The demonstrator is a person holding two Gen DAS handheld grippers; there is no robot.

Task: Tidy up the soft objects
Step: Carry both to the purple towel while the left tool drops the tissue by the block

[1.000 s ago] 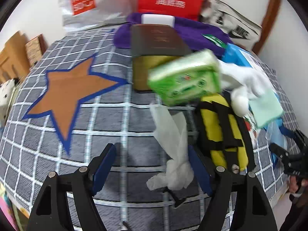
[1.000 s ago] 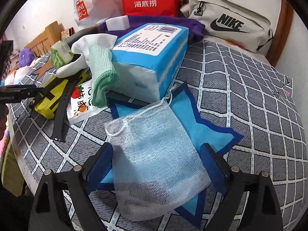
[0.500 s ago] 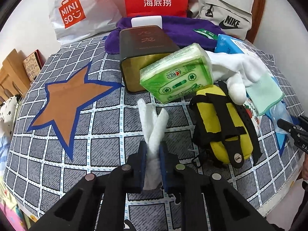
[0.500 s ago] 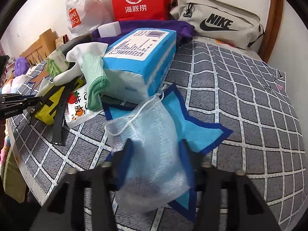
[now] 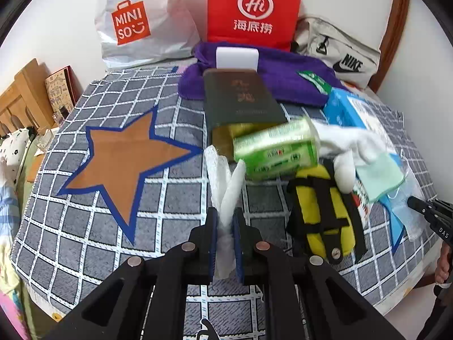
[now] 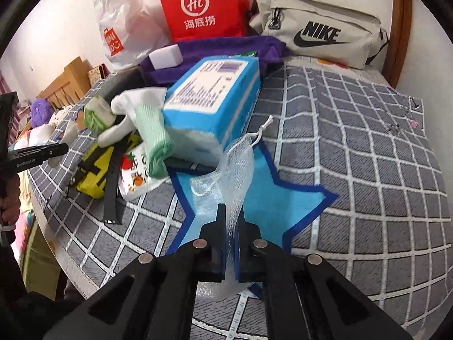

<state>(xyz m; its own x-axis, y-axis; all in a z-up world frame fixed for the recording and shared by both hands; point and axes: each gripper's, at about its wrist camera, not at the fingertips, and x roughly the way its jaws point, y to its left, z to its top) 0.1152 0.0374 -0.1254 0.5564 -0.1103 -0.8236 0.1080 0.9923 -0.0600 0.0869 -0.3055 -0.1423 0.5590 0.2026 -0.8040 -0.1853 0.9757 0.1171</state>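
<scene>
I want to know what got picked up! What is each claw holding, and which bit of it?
The left claw pinches the white tissue near its lower end. The right claw pinches the mesh bag at its bottom part.

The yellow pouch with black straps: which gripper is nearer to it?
Left. The left gripper sits just beside the yellow pouch; the right gripper is farther, over the blue star.
</scene>
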